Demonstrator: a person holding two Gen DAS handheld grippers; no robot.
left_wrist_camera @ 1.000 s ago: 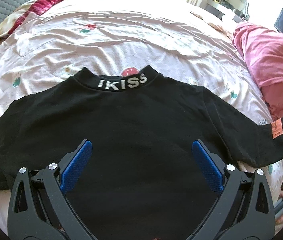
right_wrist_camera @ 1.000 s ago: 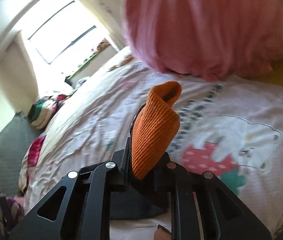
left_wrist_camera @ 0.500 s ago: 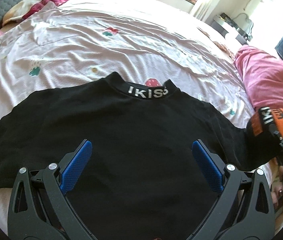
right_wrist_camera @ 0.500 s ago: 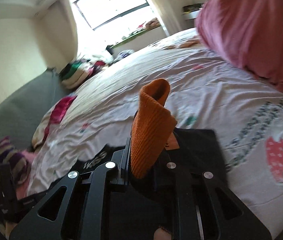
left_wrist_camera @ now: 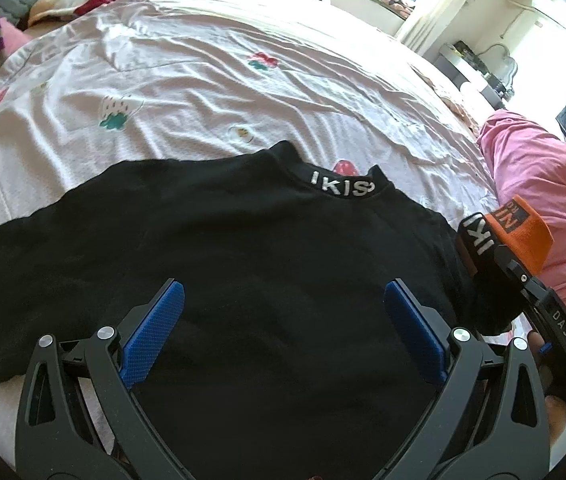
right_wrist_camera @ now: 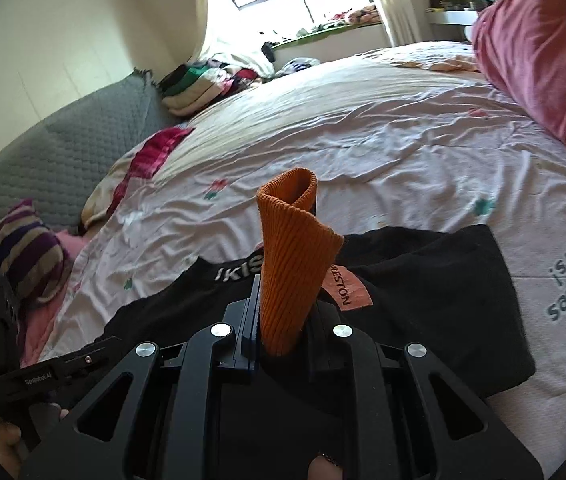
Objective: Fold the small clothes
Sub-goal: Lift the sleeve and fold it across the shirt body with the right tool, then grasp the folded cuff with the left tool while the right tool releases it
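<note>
A small black shirt (left_wrist_camera: 243,264) with "IKISS" on its collar lies flat on the bed. My left gripper (left_wrist_camera: 281,328) hovers open and empty over the shirt's lower body. My right gripper (right_wrist_camera: 283,320) is shut on the shirt's right sleeve by its orange ribbed cuff (right_wrist_camera: 289,256). It holds the sleeve lifted and folded in over the shirt body (right_wrist_camera: 423,312). From the left wrist view the right gripper (left_wrist_camera: 523,276) and the orange cuff (left_wrist_camera: 523,232) show at the shirt's right edge.
The bed has a wrinkled white sheet (left_wrist_camera: 203,80) with small prints. A pink duvet (left_wrist_camera: 543,184) lies at the right. Striped and red cushions (right_wrist_camera: 11,248) and a grey quilted cover (right_wrist_camera: 43,152) lie at the left. A clothes pile (right_wrist_camera: 211,80) sits by the window.
My right gripper has carried the orange-cuffed sleeve up off the bed and inward over the shirt body. My left gripper stayed open and shifted slightly left over the shirt.
</note>
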